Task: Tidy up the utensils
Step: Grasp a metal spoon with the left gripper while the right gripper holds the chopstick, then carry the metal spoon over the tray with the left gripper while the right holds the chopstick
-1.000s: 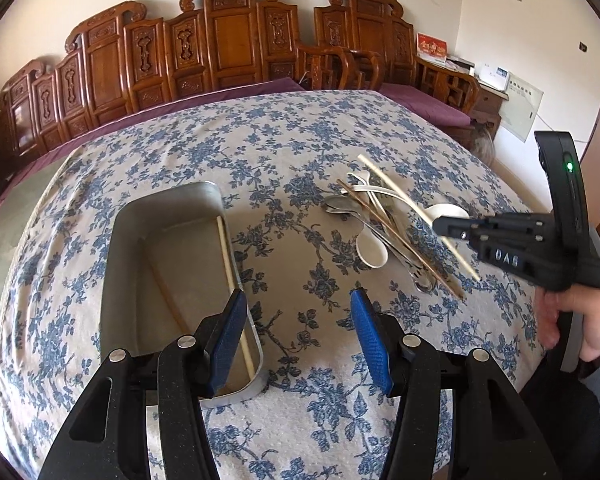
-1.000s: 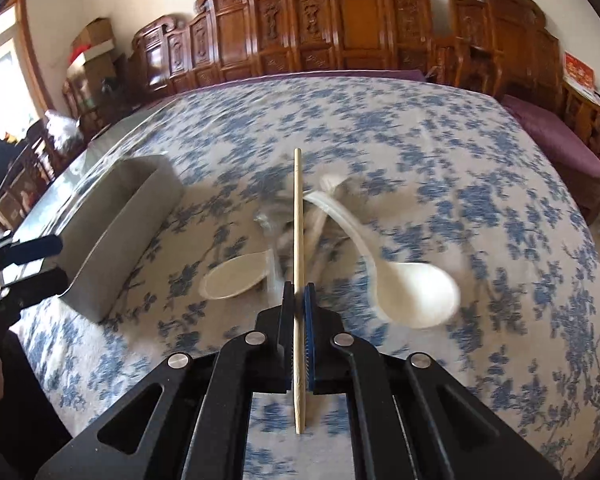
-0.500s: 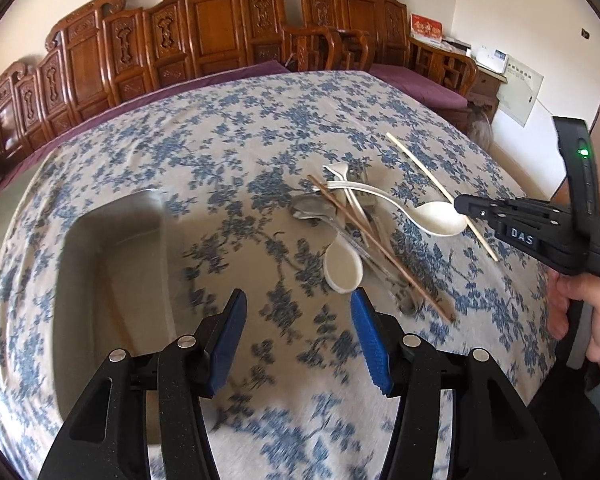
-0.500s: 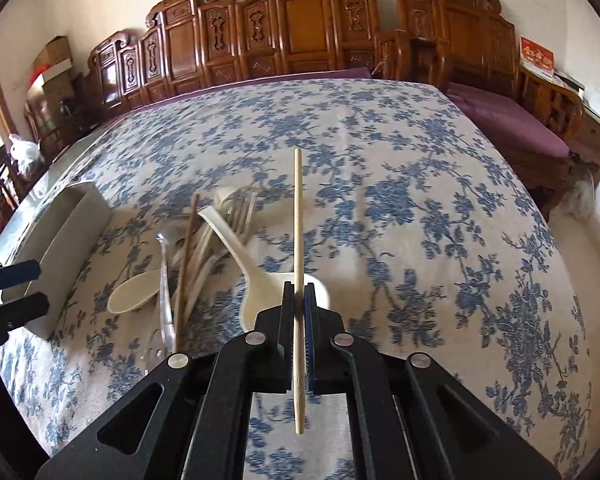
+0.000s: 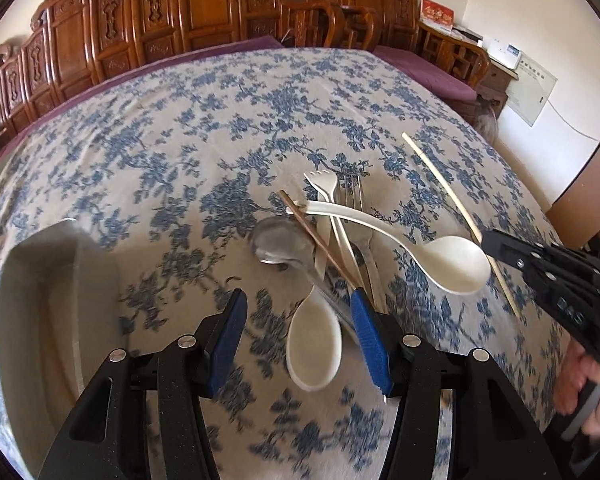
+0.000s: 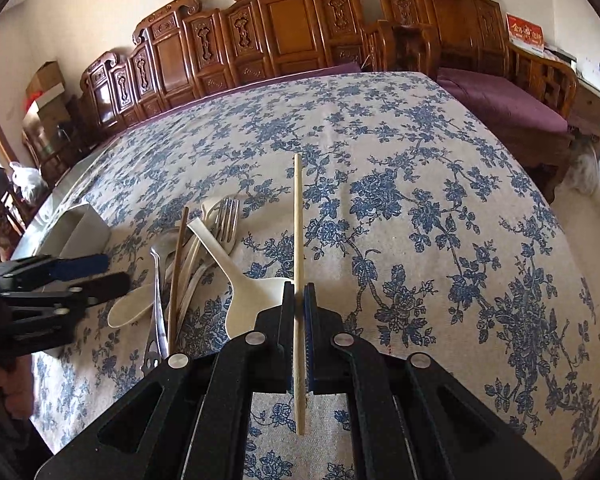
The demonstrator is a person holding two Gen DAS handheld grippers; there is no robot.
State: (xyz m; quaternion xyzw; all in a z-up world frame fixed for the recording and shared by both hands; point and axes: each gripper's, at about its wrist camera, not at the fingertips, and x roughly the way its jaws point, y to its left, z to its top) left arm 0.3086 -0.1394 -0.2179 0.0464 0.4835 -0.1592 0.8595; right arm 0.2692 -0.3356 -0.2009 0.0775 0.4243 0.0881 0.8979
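Right wrist view: right gripper (image 6: 299, 300) pinches a slim pale chopstick (image 6: 298, 240) above floral cloth (image 6: 420, 200). Left gripper (image 5: 298, 320), half open and empty, hovers over piled spoons (image 5: 314, 340), beside a smooth metal tray (image 5: 40, 320).

The left wrist view looks steeply down, close over the utensil pile (image 5: 332, 236) and metal tray (image 5: 40, 320). The right wrist view faces across the floral tablecloth (image 6: 420, 184) toward carved chairs (image 6: 292, 28) (both share that pile).
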